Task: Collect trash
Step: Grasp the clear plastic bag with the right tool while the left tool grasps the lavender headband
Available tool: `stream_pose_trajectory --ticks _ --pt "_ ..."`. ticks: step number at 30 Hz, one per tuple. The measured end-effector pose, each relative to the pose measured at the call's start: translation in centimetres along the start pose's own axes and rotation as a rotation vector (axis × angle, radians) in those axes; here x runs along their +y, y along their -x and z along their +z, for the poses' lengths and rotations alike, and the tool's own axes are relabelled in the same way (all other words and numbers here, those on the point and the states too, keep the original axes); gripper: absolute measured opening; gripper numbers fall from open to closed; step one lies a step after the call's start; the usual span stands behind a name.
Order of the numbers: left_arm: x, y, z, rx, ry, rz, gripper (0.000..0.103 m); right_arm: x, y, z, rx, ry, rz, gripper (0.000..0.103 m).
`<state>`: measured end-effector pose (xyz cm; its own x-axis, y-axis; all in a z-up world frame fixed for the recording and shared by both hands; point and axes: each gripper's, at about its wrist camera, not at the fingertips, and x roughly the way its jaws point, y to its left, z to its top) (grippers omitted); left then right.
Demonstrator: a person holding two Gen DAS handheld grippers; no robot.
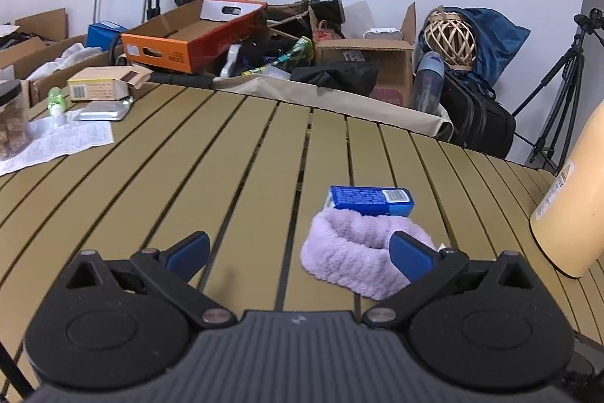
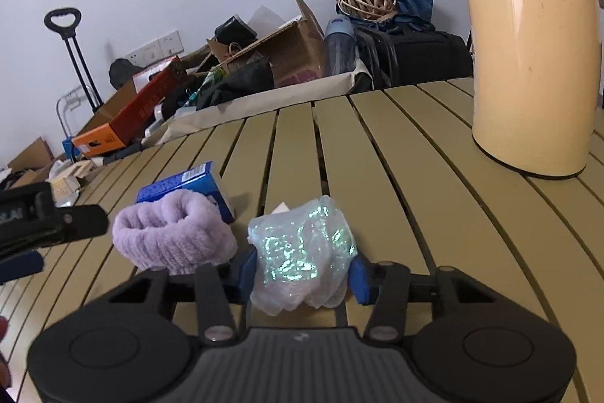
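A crumpled iridescent plastic wrapper [image 2: 302, 252] sits between the blue pads of my right gripper [image 2: 302, 274], which is shut on it just above the slatted table [image 2: 396, 176]. To its left lie a fluffy lilac headband [image 2: 170, 237] and a blue carton [image 2: 196, 186] behind it. My left gripper [image 1: 298, 252] is open and empty over the table [image 1: 188, 176]; its right fingertip [image 1: 411, 253] overlaps the lilac headband [image 1: 347, 255]. The blue carton [image 1: 372, 201] lies just beyond. The left gripper also shows in the right wrist view [image 2: 22, 252].
A tall cream vessel stands at the right [image 2: 528, 44], also seen in the left wrist view [image 1: 573, 195]. At the table's far left lie printed paper [image 1: 60, 142], a foil pack [image 1: 102, 111], a small box [image 1: 102, 84] and a jar [image 1: 11, 119]. Cluttered boxes [image 1: 196, 33] stand behind.
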<state>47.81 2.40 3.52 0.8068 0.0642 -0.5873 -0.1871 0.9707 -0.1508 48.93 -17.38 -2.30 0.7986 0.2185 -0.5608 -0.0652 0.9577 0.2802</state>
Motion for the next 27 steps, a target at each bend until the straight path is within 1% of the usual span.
stream_pose_trajectory --ticks 3,8,12,16,19,22,27 --pt "-0.4 -0.6 -0.1 0.007 0.016 -0.027 0.103 -0.5 0.4 0.0 -0.019 -0.008 -0.002 0.043" --pt "-1.7 -1.3 -0.3 -0.006 0.009 -0.055 0.103 -2.1 1.7 0.2 -0.066 -0.046 -0.025 0.043" --pt "-2.9 -2.0 -0.5 0.007 0.002 -0.074 0.103 -3.8 2.7 0.2 -0.101 -0.066 -0.052 0.043" --pt "-4.4 -2.8 -0.8 0.013 -0.040 -0.045 0.103 -5.4 3.7 0.2 -0.125 -0.076 -0.080 0.043" --pt "-5.0 -3.5 -1.0 0.037 -0.032 -0.061 0.103 -6.4 4.5 0.2 -0.148 -0.075 -0.104 0.043" --pt "-5.7 -4.2 -1.3 0.048 -0.047 -0.020 0.103 -7.2 5.0 0.3 -0.160 -0.077 -0.125 0.043" --pt "-5.5 -5.1 -1.4 0.075 -0.030 -0.007 0.103 -8.2 5.3 0.1 -0.159 -0.087 -0.145 0.043"
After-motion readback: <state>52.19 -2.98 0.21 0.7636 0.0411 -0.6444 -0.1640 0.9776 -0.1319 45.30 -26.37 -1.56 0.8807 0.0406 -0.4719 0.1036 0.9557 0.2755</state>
